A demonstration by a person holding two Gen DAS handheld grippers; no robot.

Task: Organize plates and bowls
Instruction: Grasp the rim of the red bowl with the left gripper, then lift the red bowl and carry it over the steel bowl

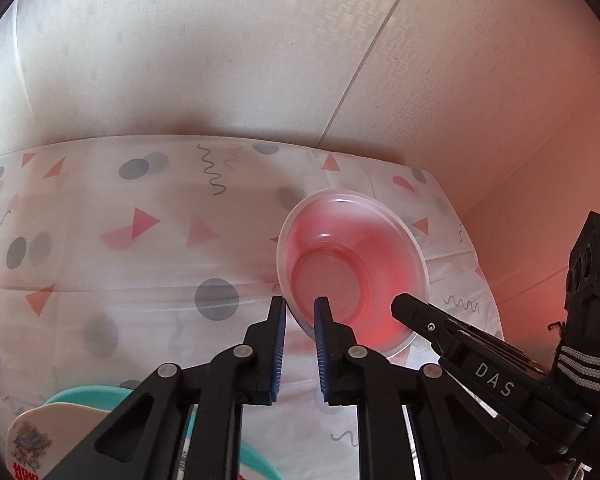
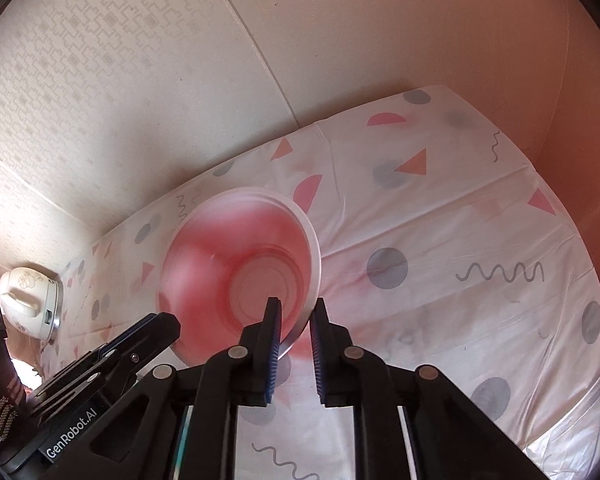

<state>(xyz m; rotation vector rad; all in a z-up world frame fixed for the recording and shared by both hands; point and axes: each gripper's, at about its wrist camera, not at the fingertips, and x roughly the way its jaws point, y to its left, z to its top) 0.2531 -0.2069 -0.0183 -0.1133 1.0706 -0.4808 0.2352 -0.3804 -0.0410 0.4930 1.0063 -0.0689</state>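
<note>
A translucent pink bowl (image 1: pixel 352 268) with a clear rim sits tilted on the patterned tablecloth (image 1: pixel 140 280). My left gripper (image 1: pixel 300 308) straddles the bowl's near left rim, one finger outside and one inside, with a small gap between the pads. My right gripper (image 2: pixel 296 312) straddles the bowl's (image 2: pixel 240 264) right rim the same way. In the left wrist view the right gripper's fingers (image 1: pixel 412 312) show at the bowl's right side. In the right wrist view the left gripper's fingers (image 2: pixel 156 332) show at its left.
A teal plate (image 1: pixel 100 396) and a cream plate with a printed picture (image 1: pixel 32 440) lie at the lower left of the left view. A white electric kettle (image 2: pixel 28 300) stands at the table's far left. Walls close the table in behind and to the right.
</note>
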